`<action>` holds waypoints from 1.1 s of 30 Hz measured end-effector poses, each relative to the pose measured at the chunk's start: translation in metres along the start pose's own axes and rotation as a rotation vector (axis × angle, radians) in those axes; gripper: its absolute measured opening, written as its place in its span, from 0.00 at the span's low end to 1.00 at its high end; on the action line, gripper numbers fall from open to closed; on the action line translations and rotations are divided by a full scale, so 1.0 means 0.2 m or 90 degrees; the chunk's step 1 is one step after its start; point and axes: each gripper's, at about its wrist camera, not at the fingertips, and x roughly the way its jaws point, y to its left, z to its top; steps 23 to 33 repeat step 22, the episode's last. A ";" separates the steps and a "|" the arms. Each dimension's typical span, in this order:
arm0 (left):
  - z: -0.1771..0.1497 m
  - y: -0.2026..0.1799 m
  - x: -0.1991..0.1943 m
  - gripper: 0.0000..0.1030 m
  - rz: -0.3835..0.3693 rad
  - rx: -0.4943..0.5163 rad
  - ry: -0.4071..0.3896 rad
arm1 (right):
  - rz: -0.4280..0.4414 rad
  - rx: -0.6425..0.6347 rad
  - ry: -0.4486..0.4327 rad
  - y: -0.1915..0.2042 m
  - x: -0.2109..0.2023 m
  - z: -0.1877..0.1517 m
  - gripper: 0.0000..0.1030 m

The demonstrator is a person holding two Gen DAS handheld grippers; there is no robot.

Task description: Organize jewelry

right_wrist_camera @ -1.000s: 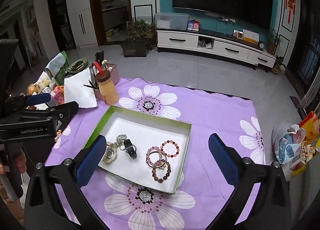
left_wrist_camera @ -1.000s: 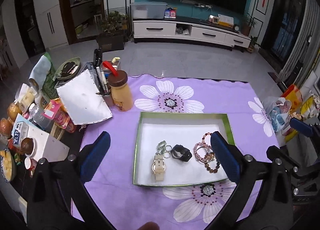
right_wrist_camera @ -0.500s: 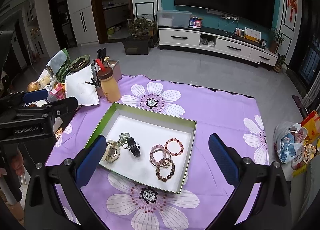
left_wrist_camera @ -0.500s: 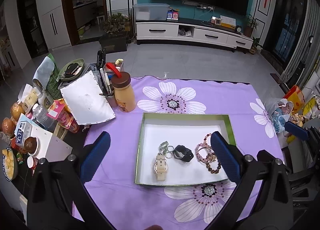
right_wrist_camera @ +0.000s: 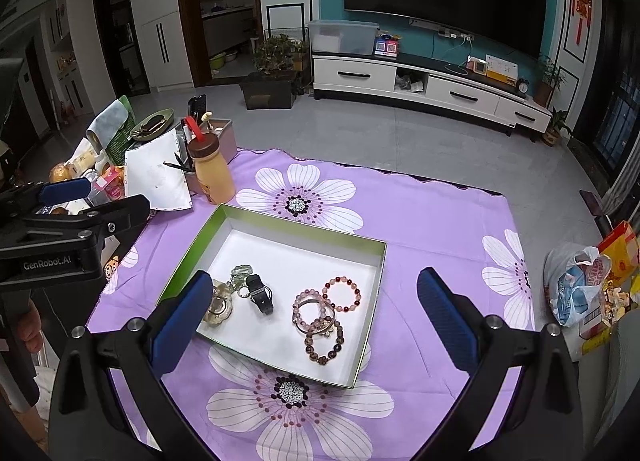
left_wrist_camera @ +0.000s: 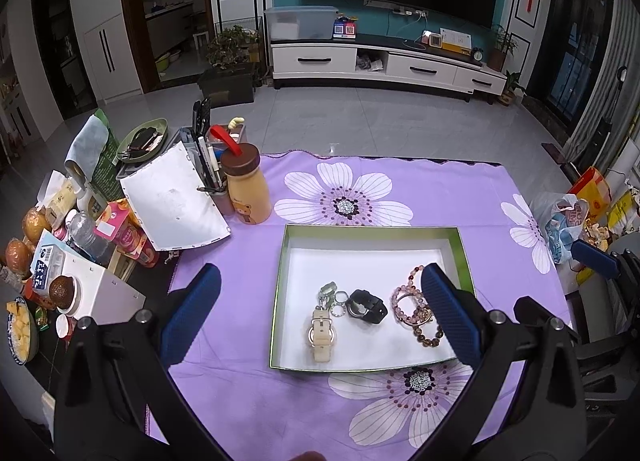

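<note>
- Both grippers have pulled back and risen slightly over the last second; in both wrist views the shallow green-rimmed white tray (left_wrist_camera: pixel 450 239) now sits a little lower and further away, while nothing inside it has shifted.
- Left gripper (left_wrist_camera: pixel 320 313): fingers spread wide, holding nothing. It hovers above the near edge of the tray, well clear of the contents.
- Right gripper (right_wrist_camera: pixel 314 313): fingers spread wide, holding nothing. It hovers over the tray from the right side, angled toward the beaded pieces.
- Jewelry location: all pieces lie inside the tray, in its near half. The far half of the tray floor is bare.
- Left group: a cream-strapped wristwatch (left_wrist_camera: pixel 322 335) lies beside a silver key ring cluster (left_wrist_camera: pixel 334 295), and a black smartwatch (left_wrist_camera: pixel 366 305) sits just to their right.
- Right group: a pink beaded bracelet (right_wrist_camera: pixel 310 307), a dark brown beaded bracelet (right_wrist_camera: pixel 326 345) and a red-and-white beaded bracelet (right_wrist_camera: pixel 342 293) overlap or touch each other.
- Tray placement: it rests flat on the purple flower-print cloth (left_wrist_camera: pixel 440 189) that covers the counter, central between both grippers so either can reach it.
- Judgement: watches and bracelets appear already sorted by type, so the task looks near completion, or at a pause before the next pick.
- Risk: the overlapping bracelets could lift together if one is pinched.
- An orange bottle with a brown cap (left_wrist_camera: pixel 245 189) stands well apart, beyond the tray's far left corner.
</note>
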 end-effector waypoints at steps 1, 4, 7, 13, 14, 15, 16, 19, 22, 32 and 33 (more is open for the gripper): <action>0.00 0.00 0.00 0.98 -0.001 0.000 0.000 | 0.000 0.001 0.000 0.00 0.00 0.00 0.99; 0.00 0.00 0.00 0.98 -0.003 -0.001 -0.001 | 0.001 0.002 0.000 -0.01 0.00 -0.01 0.99; 0.00 -0.01 0.01 0.98 0.002 0.004 -0.003 | -0.001 0.000 0.000 -0.01 0.00 -0.01 0.99; 0.00 -0.02 0.02 0.98 0.008 0.007 -0.002 | -0.001 0.002 0.001 -0.01 0.00 -0.01 0.99; 0.00 -0.02 0.02 0.98 0.009 0.009 -0.002 | -0.001 0.002 0.001 -0.01 0.00 -0.02 0.99; 0.00 -0.02 0.02 0.98 0.011 0.009 -0.002 | -0.002 0.001 0.001 -0.02 0.00 -0.02 0.99; 0.00 -0.02 0.02 0.98 0.013 0.008 -0.001 | -0.002 0.002 0.001 -0.01 0.01 -0.02 0.99; 0.00 -0.01 0.02 0.98 0.015 0.007 -0.001 | -0.004 0.002 0.001 -0.02 0.01 -0.01 0.99; -0.01 -0.01 0.03 0.98 0.015 0.006 0.001 | -0.005 0.002 0.001 -0.02 0.01 -0.01 0.99; -0.01 -0.01 0.03 0.98 0.015 0.006 0.001 | -0.005 0.002 0.001 -0.02 0.01 -0.01 0.99; -0.01 -0.01 0.03 0.98 0.015 0.006 0.001 | -0.005 0.002 0.001 -0.02 0.01 -0.01 0.99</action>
